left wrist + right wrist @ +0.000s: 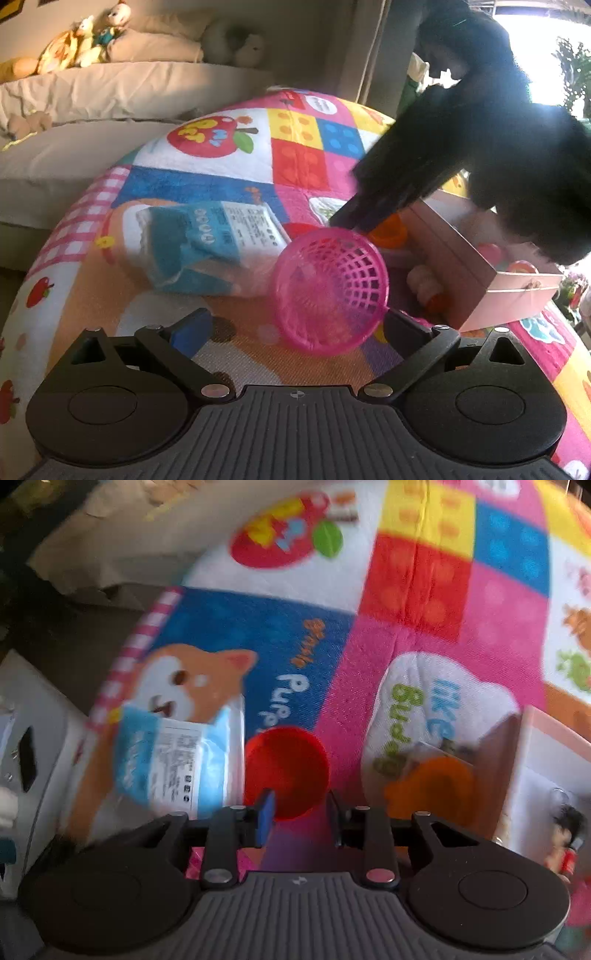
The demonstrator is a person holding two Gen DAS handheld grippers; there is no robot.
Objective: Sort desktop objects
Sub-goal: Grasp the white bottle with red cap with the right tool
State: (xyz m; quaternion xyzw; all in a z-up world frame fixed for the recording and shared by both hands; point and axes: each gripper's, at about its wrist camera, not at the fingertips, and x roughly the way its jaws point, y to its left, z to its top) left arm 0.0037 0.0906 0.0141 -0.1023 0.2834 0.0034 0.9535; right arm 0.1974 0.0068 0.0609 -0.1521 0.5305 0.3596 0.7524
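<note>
**While the basket waits, the red cup is the one to watch**

Though the left gripper (pixel 295 323) hangs with fingers wide, the pink basket (pixel 328 291) on its side just ahead, the action sits further right. The right gripper (pixel 300 808) has narrow fingers at the near rim of the red cup (pixel 286 768), which lies on the mat (pixel 369 657) beside the blue packet (pixel 177 760). Pinching? Can't tell. It looks light, thin and slippery: best taken by the rim wall.
</note>
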